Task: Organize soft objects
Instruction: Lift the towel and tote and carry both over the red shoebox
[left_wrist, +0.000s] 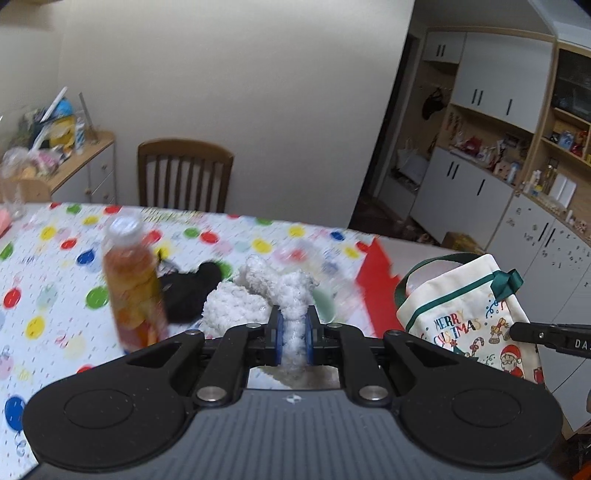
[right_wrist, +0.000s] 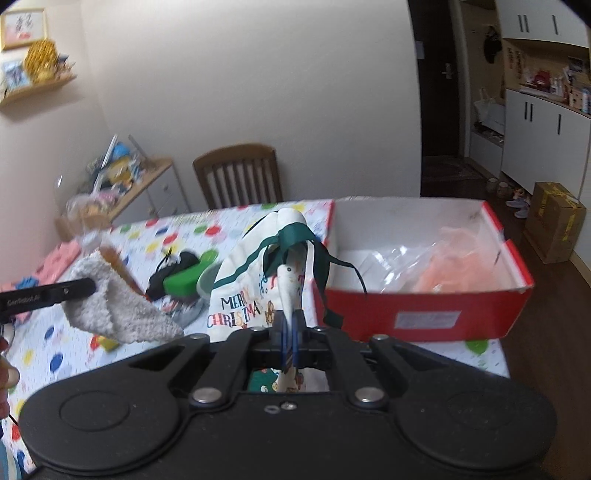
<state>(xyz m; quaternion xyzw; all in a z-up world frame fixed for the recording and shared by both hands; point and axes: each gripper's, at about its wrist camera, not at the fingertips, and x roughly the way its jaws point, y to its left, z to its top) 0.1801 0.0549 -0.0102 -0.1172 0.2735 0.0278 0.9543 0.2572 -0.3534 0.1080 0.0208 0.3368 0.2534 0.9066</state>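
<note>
Polka-dot tablecloth (left_wrist: 55, 295) underfoot, pale wall behind, cupboards at the right of frame. Left gripper (left_wrist: 294, 332): blue pads together, clamped on a fold of the white fluffy cloth (left_wrist: 258, 291), rest of the cloth bunched ahead of the fingertips and hanging clear of the table in the right wrist view. Right gripper (right_wrist: 289, 332): pads pressed together on an edge of the Christmas gift bag (right_wrist: 236, 306), cream fabric pinched thin between them, green ribbon (right_wrist: 295, 240) trailing loose over the top. Likely step: carrying cloth and bag toward the red box (right_wrist: 424, 314), open at centre right of the right wrist view with a clear packet of something peach-coloured (right_wrist: 461, 266) already inside. To do it well: keep both pinches firm, lift until the dangling cloth clears the box wall, keep the ribbon from snagging on the rim, lower before letting go. If the cloth belongs inside the bag instead, cannot tell from here; mouth of the bag not seen open. Outward on the table: a bottle of orange drink (left_wrist: 133, 284) at centre left of the left wrist view, blurred, close to the cloth and easy to knock; a black soft item (left_wrist: 188, 291) just behind it; a green object (right_wrist: 184, 280) beside that. Beyond: a wooden chair (left_wrist: 184, 173) at the far edge, a cluttered side cabinet (left_wrist: 74, 158) at upper left.
</note>
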